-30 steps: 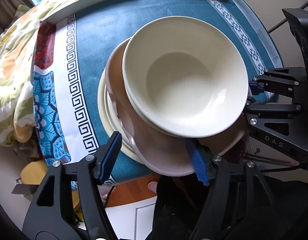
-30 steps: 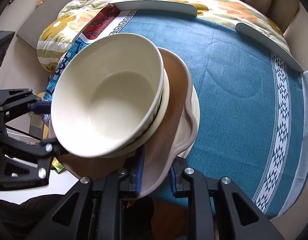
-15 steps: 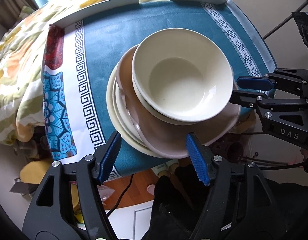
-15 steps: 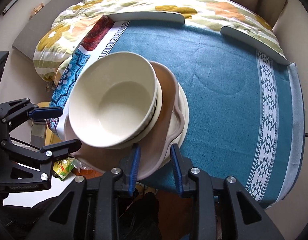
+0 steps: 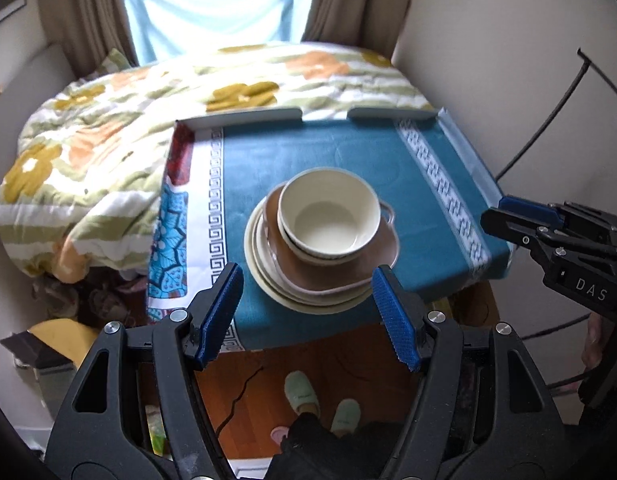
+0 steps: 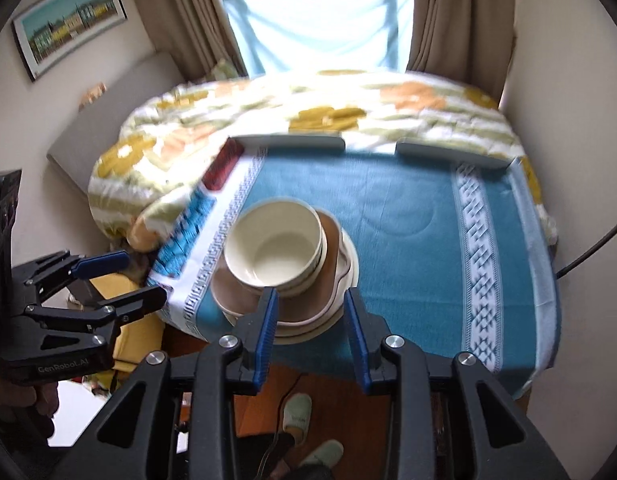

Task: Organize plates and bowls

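A stack stands near the front edge of the table: cream bowls [image 5: 328,216] nested on a brown plate [image 5: 348,272], on cream plates [image 5: 264,276]. The stack also shows in the right wrist view, with the bowls [image 6: 274,246] on the brown plate [image 6: 232,292]. My left gripper [image 5: 308,312] is open and empty, held back off the table's front edge. My right gripper [image 6: 310,332] is open and empty, also back from the stack. Each gripper shows in the other's view: the right gripper [image 5: 508,216] and the left gripper [image 6: 120,280].
The table wears a teal cloth [image 5: 292,152] with patterned borders and has a raised white rim [image 5: 244,114] at the back. A floral quilt [image 5: 108,140] lies behind and left. The wooden floor and slippers [image 5: 302,396] show below the front edge.
The right gripper let go of the brown plate and opened. Both grippers pulled back and up from the stack, which now rests on the table.
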A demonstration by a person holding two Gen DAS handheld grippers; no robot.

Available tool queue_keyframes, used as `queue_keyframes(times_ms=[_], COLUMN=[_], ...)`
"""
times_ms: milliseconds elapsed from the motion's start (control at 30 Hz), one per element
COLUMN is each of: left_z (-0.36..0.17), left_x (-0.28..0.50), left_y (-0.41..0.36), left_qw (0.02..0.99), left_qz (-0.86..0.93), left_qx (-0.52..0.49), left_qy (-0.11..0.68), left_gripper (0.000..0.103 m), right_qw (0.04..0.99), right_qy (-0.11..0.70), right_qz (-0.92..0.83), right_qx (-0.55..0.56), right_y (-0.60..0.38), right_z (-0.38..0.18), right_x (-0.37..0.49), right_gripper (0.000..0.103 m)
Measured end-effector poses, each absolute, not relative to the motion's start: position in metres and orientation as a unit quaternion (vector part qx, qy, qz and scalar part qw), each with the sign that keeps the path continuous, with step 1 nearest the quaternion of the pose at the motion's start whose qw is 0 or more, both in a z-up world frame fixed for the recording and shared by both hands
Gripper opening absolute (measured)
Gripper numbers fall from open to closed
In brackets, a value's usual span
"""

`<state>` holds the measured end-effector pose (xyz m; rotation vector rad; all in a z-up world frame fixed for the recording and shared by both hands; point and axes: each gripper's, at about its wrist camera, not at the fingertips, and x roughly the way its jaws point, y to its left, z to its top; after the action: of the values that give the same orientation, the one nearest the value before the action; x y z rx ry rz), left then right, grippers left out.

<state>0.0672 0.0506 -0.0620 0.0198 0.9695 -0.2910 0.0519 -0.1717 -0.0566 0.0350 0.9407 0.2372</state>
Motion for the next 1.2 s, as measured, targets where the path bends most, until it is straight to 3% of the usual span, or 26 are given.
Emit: queue_keyframes(times_ms=[133, 167, 200, 267, 300, 367, 633, 1200], left_z=[-0.014, -0.004, 0.004, 0.019, 0.025, 0.037, 0.046, 0.042], left_x=[0.021, 0.009, -0.002, -0.025, -0.036, -0.056, -0.085, -0.093], left_y=[0.045, 0.043, 0.042, 0.040, 0.039, 0.037, 0.028, 0.021], left_qw=[0.913, 0.921, 0.928, 0.943, 0.950, 0.963, 0.974, 0.976], left_qz=[-0.111, -0.108, -0.104, -0.093, -0.087, -0.081, -0.075, -0.059], left_qx=[0.004, 0.004, 0.005, 0.003, 0.003, 0.007, -0.013, -0.005], left_qy=[0.393, 0.375, 0.358, 0.320, 0.299, 0.258, 0.214, 0.210], left_gripper=[0.066, 0.071, 0.083, 0.100, 0.103, 0.103, 0.103, 0.103], right_qw=[0.913, 0.920, 0.926, 0.937, 0.941, 0.950, 0.973, 0.975], right_qy=[0.395, 0.379, 0.364, 0.338, 0.326, 0.302, 0.230, 0.220], right_qz=[0.100, 0.098, 0.097, 0.091, 0.086, 0.076, 0.020, 0.007], right_qx=[-0.003, -0.002, 0.000, 0.006, 0.009, 0.012, 0.005, 0.014], right_y=[-0.182, -0.184, -0.187, -0.192, -0.195, -0.198, -0.209, -0.214], right_z=[-0.015, -0.007, 0.001, 0.014, 0.018, 0.027, 0.044, 0.043], right_x=[0.008, -0.002, -0.014, -0.031, -0.040, -0.055, -0.087, -0.100], right_gripper=[0.035, 0.049, 0.063, 0.078, 0.086, 0.090, 0.090, 0.090])
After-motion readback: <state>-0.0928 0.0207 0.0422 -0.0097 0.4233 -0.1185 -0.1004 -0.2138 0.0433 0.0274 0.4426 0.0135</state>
